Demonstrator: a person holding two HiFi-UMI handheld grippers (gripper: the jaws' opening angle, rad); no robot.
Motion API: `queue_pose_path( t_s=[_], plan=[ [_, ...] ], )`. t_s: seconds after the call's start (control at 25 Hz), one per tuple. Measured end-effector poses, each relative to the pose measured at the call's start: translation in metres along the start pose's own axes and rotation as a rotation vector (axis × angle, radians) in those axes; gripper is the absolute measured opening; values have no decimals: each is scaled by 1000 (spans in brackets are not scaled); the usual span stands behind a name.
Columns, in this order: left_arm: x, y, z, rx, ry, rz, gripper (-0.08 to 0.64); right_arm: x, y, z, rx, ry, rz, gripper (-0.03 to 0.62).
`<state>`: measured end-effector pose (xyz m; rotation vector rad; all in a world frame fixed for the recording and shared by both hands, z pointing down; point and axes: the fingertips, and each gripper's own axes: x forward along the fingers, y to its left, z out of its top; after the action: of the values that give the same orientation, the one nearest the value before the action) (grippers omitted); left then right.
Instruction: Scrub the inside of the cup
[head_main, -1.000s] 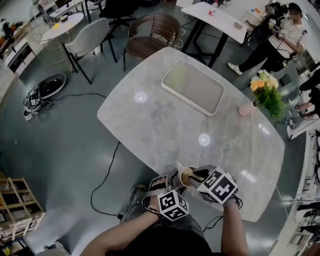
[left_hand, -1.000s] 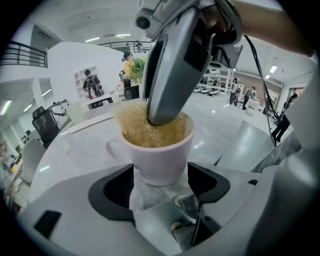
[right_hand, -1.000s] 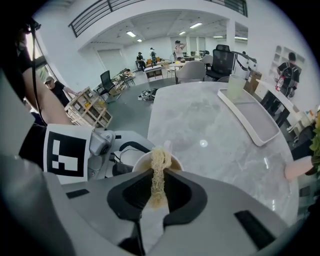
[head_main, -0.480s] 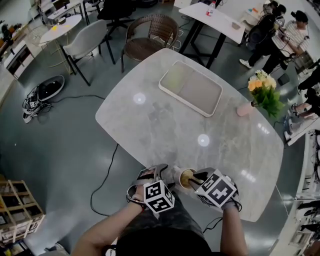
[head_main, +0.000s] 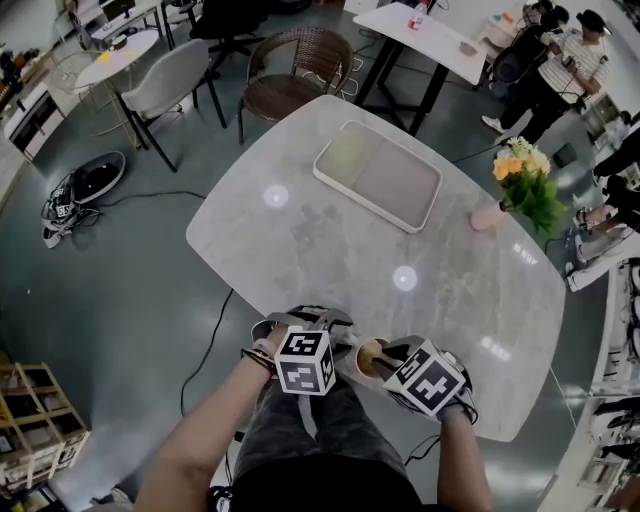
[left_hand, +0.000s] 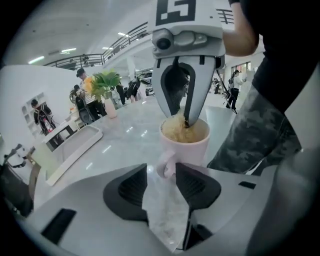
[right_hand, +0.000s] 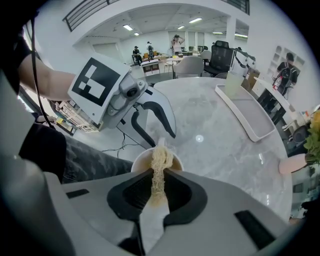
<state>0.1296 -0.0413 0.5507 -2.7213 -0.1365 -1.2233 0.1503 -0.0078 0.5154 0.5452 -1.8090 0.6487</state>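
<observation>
cup sits at the desk's near edge, between my hands. left gripper jaws just closed onto its handle; right gripper jaws pinch the scrubber, pointing down into it.

table: marble | tray: far side (two-tone) | flowers: pink vase, right edge

Bare tabletop ahead, tray beyond

no words, labels, brands or numbers can be read in any view.
</observation>
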Motion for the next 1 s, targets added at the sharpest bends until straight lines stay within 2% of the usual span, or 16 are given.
queue_pose_path(
  t_s=[0.2,0.4,0.6,0.72,0.84,1.0],
  plan=[
    [6,1,6,59,-1,6,69,6,-3,-2,39,12,-25,61],
    [1,-8,4,46,10,12,63,18,-6,-2,-45,71,-74,61],
    [-6,-28,2,-23,4,1,64,22,-11,1,-124,83,-79,61],
    [-8,-45,6,-85,-17,-23,64,25,-11,3,-146,92,-57,60],
    [-4,-56,9,-123,-25,-23,64,27,-8,3,-143,99,-1,60],
    [-3,-60,9,-153,-1,21,64,22,-5,2,-30,42,105,60]
  ],
)
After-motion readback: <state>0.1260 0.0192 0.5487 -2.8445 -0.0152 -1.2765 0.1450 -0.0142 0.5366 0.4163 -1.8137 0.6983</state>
